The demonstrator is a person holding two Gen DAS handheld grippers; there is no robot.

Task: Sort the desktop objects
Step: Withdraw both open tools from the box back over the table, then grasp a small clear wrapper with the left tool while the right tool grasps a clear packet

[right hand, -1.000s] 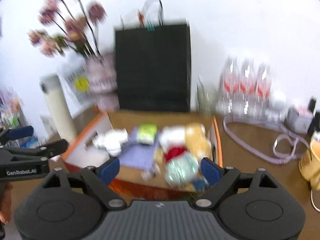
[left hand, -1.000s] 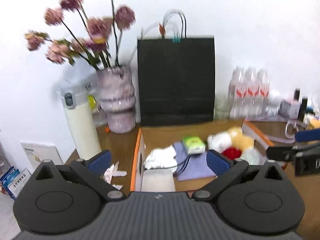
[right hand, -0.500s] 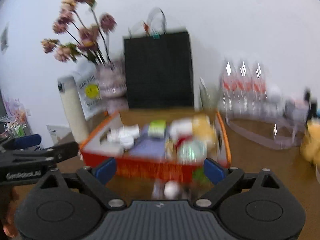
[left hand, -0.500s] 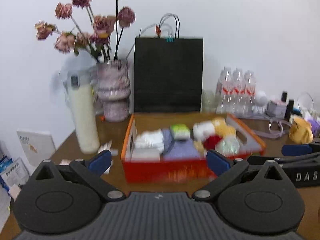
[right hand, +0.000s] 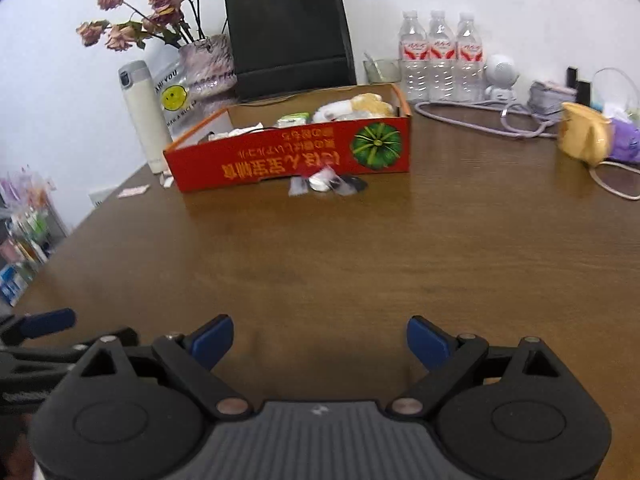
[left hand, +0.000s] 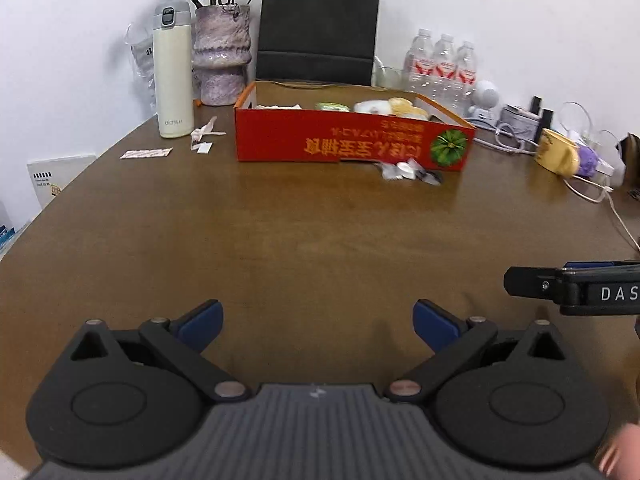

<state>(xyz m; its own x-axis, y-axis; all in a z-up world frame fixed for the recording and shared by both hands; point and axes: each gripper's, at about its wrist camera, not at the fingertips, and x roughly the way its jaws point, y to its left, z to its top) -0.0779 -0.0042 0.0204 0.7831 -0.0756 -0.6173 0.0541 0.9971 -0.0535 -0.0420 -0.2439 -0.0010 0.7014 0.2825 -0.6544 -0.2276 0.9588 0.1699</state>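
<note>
You see a brown wood-grain worktop (left hand: 280, 220) carrying a red box (left hand: 340, 140) with an orange rim, orange lettering and a green pumpkin picture. Behind it stand a black bag (left hand: 318, 24), a cream flask (left hand: 173, 76) and a mottled purple vase (left hand: 222, 52). Your left hand-held gripper (left hand: 316, 318) is black with blue pads (left hand: 200, 320).

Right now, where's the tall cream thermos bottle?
The tall cream thermos bottle stands at the table's far left, beside the purple stone vase, left of the red cardboard box.
</note>
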